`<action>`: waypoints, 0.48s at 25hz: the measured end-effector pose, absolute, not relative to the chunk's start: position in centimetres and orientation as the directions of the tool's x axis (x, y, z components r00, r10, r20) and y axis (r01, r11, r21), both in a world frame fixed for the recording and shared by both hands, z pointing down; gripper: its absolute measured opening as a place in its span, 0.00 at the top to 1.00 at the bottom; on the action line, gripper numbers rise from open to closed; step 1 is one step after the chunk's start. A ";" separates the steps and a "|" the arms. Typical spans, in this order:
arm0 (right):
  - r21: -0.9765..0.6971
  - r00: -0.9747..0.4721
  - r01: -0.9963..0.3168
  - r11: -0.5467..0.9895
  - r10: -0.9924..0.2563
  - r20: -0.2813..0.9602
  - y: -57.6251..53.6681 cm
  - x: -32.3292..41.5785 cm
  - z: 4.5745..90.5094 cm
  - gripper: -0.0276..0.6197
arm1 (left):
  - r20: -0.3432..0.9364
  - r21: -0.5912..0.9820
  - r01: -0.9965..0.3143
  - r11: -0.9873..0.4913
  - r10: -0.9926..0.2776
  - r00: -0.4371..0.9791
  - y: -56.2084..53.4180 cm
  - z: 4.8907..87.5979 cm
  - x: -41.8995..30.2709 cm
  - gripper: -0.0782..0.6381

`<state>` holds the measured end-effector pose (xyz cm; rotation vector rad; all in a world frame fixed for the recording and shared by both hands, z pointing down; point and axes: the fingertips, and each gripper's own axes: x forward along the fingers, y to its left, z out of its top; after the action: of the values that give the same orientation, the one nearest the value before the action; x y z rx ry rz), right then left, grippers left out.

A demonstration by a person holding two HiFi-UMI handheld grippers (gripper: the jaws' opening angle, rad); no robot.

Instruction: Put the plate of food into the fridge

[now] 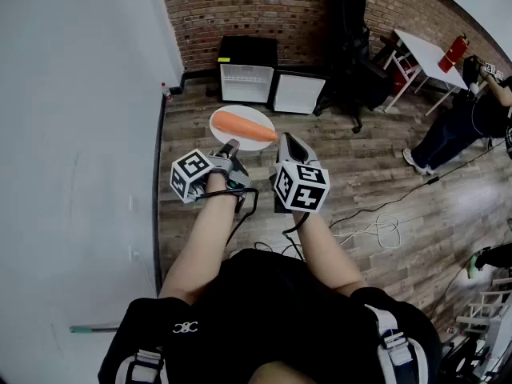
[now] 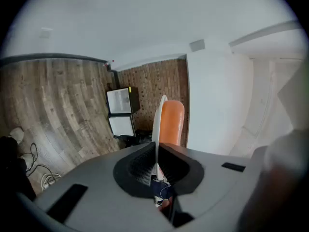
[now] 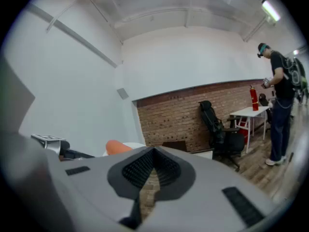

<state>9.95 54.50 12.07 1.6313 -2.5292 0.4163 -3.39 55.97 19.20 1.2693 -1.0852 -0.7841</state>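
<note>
Quick count of what's around. One white plate [image 1: 250, 111] with exactly one carrot [image 1: 244, 125] lying across it, nothing else on it. The plate isn't sitting on anything. The left claw [image 1: 231, 146] has it pinched by the near rim, and it hangs out over the wood floor [image 1: 384, 182] well short of the fridge. In the left gripper view you see the plate edge-on, a thin white line clamped right between the two pads [image 2: 145, 164], with the carrot poking up past them.

The right claw [image 1: 290, 141] is just beside the plate's right edge. Its own view shows the two jaws pressed together with nothing in them, just brick wall [image 3: 169, 115] behind.

One mini fridge [image 1: 247, 74] sits on the floor against that brick wall. Its single door [image 1: 298, 93] is swung wide open to the right and the white inside is showing.

Other stuff:
- one black office chair [image 1: 352, 22] right of the fridge
- one red fire extinguisher [image 1: 454, 50] in the far corner
- one other person [image 1: 464, 122] over at the right edge
- some cable [image 1: 376, 226] looped on the floor
- two marker cubes, one per claw
</note>
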 end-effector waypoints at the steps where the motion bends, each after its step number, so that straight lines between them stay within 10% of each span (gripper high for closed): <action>1: -0.172 -0.423 -0.904 0.391 -0.875 0.234 54.7 9.8 12.1 0.94 | 0.197 0.980 -0.102 0.173 -0.923 0.331 56.1 19.3 -3.5 0.87; 12: -0.167 -0.408 -0.911 0.377 -0.881 0.238 55.4 7.8 12.5 0.94 | 0.204 0.979 -0.090 0.184 -0.917 0.343 57.0 20.3 -5.6 0.87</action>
<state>7.78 55.42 12.53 1.6438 -2.5144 0.4141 -5.55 56.98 20.34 1.2509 -1.0692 -0.7760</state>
